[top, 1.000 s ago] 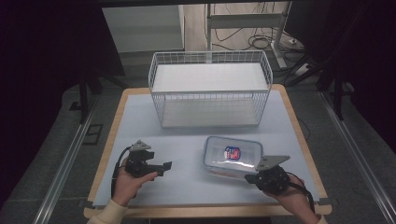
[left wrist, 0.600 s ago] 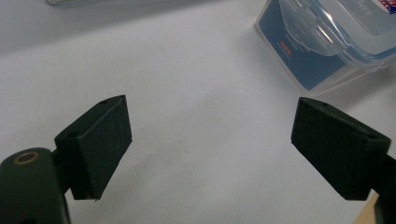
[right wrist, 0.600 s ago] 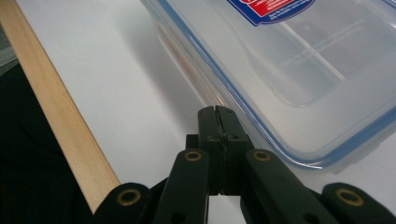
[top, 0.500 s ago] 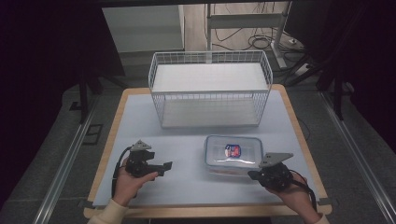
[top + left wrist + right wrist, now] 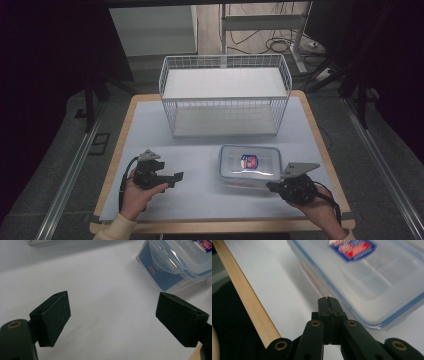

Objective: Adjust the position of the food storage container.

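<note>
A clear plastic food box (image 5: 248, 166) with a blue-rimmed lid and a red and blue label lies flat on the white table top, right of centre. My right gripper (image 5: 270, 187) is at its near right corner, jaws pressed together with nothing between them; in the right gripper view the gripper (image 5: 327, 299) tips reach the lid's edge of the box (image 5: 372, 277). My left gripper (image 5: 176, 177) rests on the table to the left, jaws wide apart and bare. In the left gripper view the gripper (image 5: 112, 312) faces the box (image 5: 175, 262) at upper right.
A white wire basket (image 5: 225, 97) stands at the back of the table (image 5: 145, 130), its inside bare. The table's wooden front edge (image 5: 244, 295) runs close beside my right gripper. Dark floor and rails surround the table.
My right gripper has shifted slightly toward the box's near corner. The left gripper and the box stay where they were.
</note>
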A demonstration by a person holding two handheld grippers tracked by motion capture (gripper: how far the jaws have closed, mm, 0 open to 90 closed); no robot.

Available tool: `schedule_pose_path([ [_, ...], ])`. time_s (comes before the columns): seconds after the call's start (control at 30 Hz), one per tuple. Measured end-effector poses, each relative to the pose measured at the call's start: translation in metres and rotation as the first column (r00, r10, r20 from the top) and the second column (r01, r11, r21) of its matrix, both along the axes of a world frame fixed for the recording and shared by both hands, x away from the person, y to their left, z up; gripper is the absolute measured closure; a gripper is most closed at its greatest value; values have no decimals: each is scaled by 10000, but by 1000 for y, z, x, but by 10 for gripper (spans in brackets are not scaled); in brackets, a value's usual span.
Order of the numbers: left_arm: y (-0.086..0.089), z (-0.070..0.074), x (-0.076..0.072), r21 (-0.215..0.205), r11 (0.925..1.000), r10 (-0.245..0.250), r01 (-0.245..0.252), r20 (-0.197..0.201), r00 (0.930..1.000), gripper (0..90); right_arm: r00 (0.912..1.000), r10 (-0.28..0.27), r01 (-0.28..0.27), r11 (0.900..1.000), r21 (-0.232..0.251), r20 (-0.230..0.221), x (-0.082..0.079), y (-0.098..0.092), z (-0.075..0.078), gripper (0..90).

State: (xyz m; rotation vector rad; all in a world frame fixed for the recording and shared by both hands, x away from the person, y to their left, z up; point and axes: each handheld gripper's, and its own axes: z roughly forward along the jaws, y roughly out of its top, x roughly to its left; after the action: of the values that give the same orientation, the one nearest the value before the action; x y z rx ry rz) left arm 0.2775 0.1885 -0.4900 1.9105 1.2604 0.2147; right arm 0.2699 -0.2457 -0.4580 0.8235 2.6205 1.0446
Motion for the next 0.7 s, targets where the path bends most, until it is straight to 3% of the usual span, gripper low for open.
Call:
schedule_pose_path([
  [0.17, -2, 2, 0, -92, 10000, -38, 38, 55, 10000, 123, 9981, -528, 511, 9974, 511, 313, 5, -9, 16, 899],
  [0.23, -3, 4, 1, -125, 9999, -74, 75, 74, 9999, 123, 9925, -1179, 1139, 9878, 1058, 317, 14, -21, 26, 895],
  [0.33, -2, 3, 3, -138, 9999, -77, 78, 53, 10000, 123, 9812, -1918, 1874, 9729, 1352, 202, 28, -33, 28, 847],
  [0.43, -1, 2, 4, -177, 9998, -41, 41, 2, 10000, 122, 9734, -2267, 2288, 9557, 1850, -328, 39, -41, 23, 704],
  [0.57, 0, 1, 5, -176, 9998, -28, 28, 5, 10000, 122, 9606, -2763, 2770, 9447, 1754, -293, 44, -43, 18, 462],
  [0.63, -1, 1, 5, -163, 9999, -27, 27, 3, 10000, 124, 9548, -2950, 2964, 9366, 1868, -357, 45, -46, 15, 373],
  [0.7, -3, 0, 5, -148, 9999, -53, 53, -24, 10000, 135, 9530, -2987, 3029, 9348, 1852, -510, 45, -50, 13, 330],
])
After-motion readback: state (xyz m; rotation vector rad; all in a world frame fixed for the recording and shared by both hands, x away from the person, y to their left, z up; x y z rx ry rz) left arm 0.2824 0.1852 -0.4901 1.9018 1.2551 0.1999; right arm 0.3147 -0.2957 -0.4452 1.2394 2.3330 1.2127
